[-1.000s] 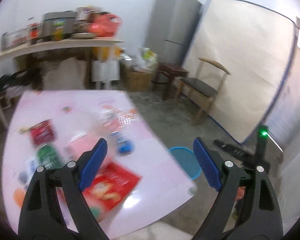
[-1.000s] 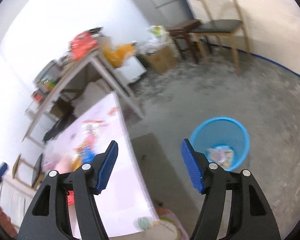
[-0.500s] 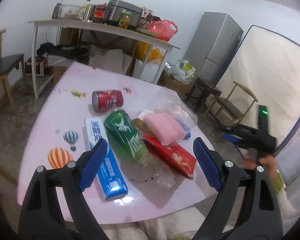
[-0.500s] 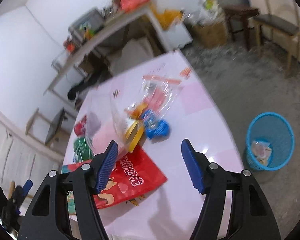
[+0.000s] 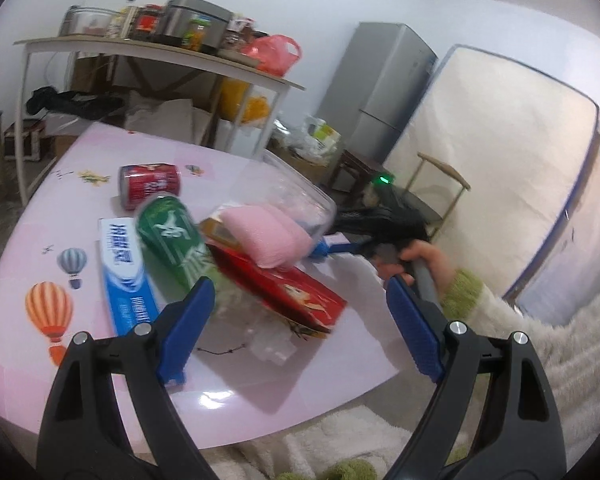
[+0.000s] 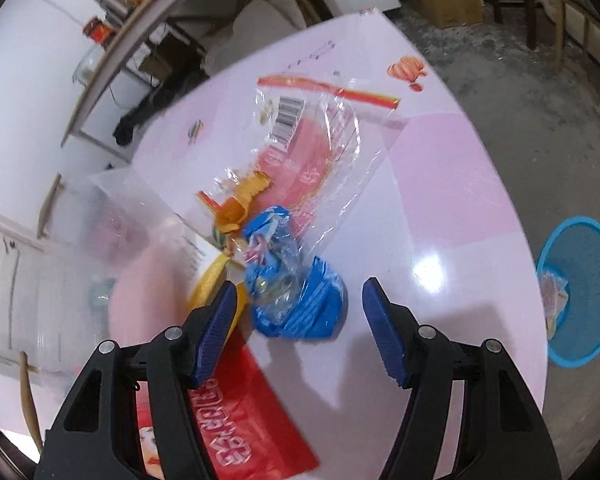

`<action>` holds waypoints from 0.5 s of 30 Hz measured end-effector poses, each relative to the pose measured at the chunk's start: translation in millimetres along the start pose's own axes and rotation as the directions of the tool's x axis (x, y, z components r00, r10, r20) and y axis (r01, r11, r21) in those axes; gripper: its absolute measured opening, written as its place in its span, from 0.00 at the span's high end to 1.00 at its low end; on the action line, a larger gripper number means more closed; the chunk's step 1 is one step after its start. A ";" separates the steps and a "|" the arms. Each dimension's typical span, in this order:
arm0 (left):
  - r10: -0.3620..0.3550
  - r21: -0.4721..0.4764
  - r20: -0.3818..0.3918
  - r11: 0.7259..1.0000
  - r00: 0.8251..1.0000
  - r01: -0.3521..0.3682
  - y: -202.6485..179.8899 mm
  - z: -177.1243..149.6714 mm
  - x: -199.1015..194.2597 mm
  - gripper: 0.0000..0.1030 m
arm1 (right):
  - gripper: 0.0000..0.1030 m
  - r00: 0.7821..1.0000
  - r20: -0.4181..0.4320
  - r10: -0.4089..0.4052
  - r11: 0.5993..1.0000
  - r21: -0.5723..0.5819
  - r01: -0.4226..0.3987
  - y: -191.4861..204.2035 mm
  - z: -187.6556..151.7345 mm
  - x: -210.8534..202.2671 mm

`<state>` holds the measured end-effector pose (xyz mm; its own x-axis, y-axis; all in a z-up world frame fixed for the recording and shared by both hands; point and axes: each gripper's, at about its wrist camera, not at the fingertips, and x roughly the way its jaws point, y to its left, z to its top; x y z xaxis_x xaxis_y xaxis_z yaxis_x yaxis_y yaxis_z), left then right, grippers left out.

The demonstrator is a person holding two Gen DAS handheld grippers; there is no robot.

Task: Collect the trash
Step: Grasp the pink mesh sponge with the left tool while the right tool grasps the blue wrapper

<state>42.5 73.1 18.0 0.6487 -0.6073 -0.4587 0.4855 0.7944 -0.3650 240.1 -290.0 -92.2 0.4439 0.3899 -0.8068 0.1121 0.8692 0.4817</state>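
Observation:
Trash lies in a heap on the pink table (image 5: 40,360): a red can (image 5: 150,184), a green bottle (image 5: 172,240), a blue toothpaste box (image 5: 126,276), a pink pack (image 5: 266,236), a red snack bag (image 5: 284,292) and a clear plastic bag (image 6: 320,132). My left gripper (image 5: 300,324) hangs open above the near end of the heap, holding nothing. My right gripper (image 6: 300,332) points down over a crumpled blue wrapper (image 6: 296,292). Its jaws are closing, the wrapper sits just ahead between the fingertips, and the pads do not touch it.
A blue bin (image 6: 580,292) with some trash inside stands on the concrete floor right of the table. A cluttered shelf table (image 5: 160,52), a grey fridge (image 5: 376,92), a wooden chair (image 5: 440,184) and a leaning mattress (image 5: 500,160) stand behind. A person's hand (image 5: 420,256) holds the right gripper.
Both views have swung from the floor and room onto the table. The right gripper has come down over the blue wrapper with its jaws narrower. The left gripper has sunk toward the heap.

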 end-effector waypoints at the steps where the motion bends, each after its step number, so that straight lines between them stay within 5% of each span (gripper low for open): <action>1: 0.003 0.012 -0.007 1.000 1.000 -0.003 -2.8 -0.9 3.0 0.19 | 0.50 1.000 -0.001 -0.006 1.000 -0.013 0.006 1.3 1.1 2.2; 6: 0.011 0.018 -0.023 1.000 1.000 -0.011 -9.0 2.8 14.6 0.19 | 0.63 1.000 -0.017 -0.004 0.999 -0.035 0.003 0.4 -5.5 -2.0; 11: 0.029 -0.010 -0.017 1.000 0.999 -0.029 5.5 27.6 20.4 0.19 | 0.66 0.999 -0.035 0.007 1.000 -0.029 -0.008 -4.9 -16.8 -13.1; 15: 0.047 -0.060 -0.105 0.997 0.993 -0.053 29.8 61.2 41.8 0.19 | 0.66 0.998 -0.045 0.046 0.999 -0.010 -0.047 -9.8 -28.3 -22.1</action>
<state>120.0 72.2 37.6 0.6056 -0.5676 -0.5577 0.4145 0.8233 -0.3878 204.0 -298.5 -88.8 0.4081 0.4432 -0.7982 0.0826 0.8528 0.5157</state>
